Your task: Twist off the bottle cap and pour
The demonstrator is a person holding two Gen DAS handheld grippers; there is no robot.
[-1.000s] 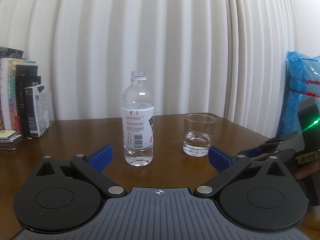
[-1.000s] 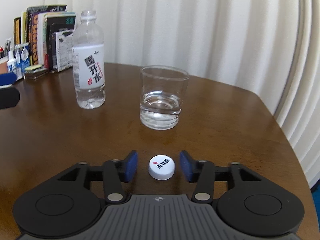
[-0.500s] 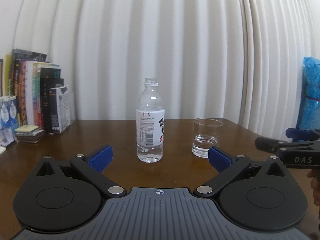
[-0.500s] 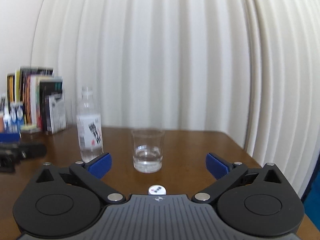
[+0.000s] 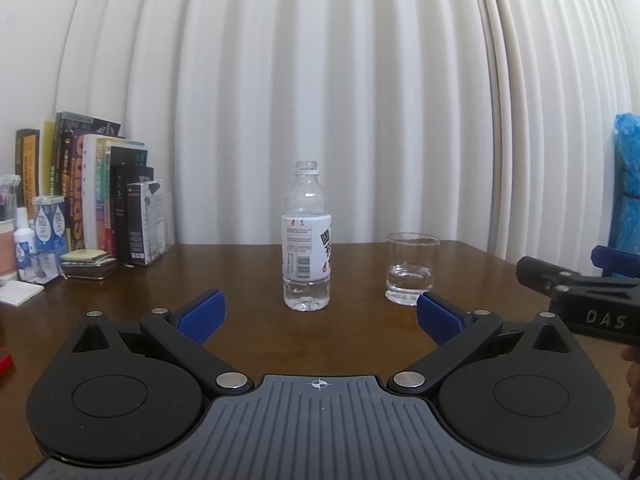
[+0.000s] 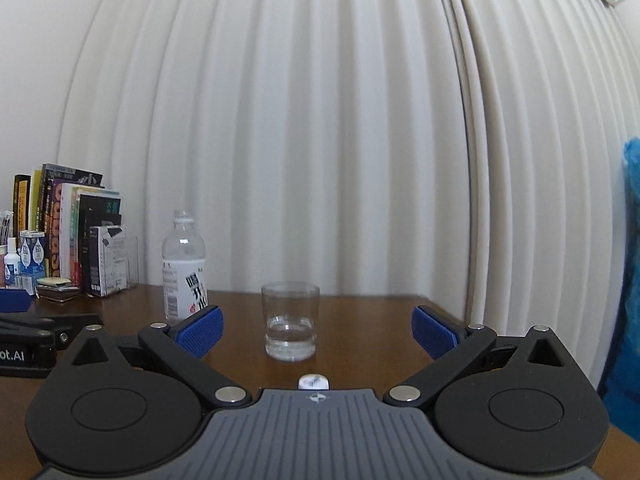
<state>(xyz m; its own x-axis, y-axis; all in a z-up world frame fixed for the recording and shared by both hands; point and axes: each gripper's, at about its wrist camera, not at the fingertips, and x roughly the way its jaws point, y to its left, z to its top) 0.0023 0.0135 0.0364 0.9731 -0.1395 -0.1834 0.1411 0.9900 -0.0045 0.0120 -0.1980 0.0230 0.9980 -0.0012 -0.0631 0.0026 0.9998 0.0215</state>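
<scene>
A clear plastic bottle (image 5: 306, 240) with a white label stands uncapped and upright on the brown table (image 5: 240, 276), a little water in its bottom. It also shows in the right wrist view (image 6: 184, 268). A glass (image 5: 412, 268) holding some water stands to its right, and shows in the right wrist view (image 6: 290, 322) too. The white cap (image 6: 313, 382) lies on the table in front of the glass, partly hidden by my right gripper's body. My left gripper (image 5: 318, 316) is open and empty, short of the bottle. My right gripper (image 6: 317, 330) is open and empty, short of the glass.
A row of books (image 5: 92, 184) and small boxes and bottles (image 5: 44, 228) stand at the table's back left. A white curtain (image 5: 320, 100) hangs behind. A blue plastic bag (image 5: 628, 184) is at the far right. The right gripper's body (image 5: 580, 296) shows at the right edge.
Both grippers have pulled back and levelled out, so bottle and glass look farther away. The right gripper opened wide and left the cap lying on the table.
</scene>
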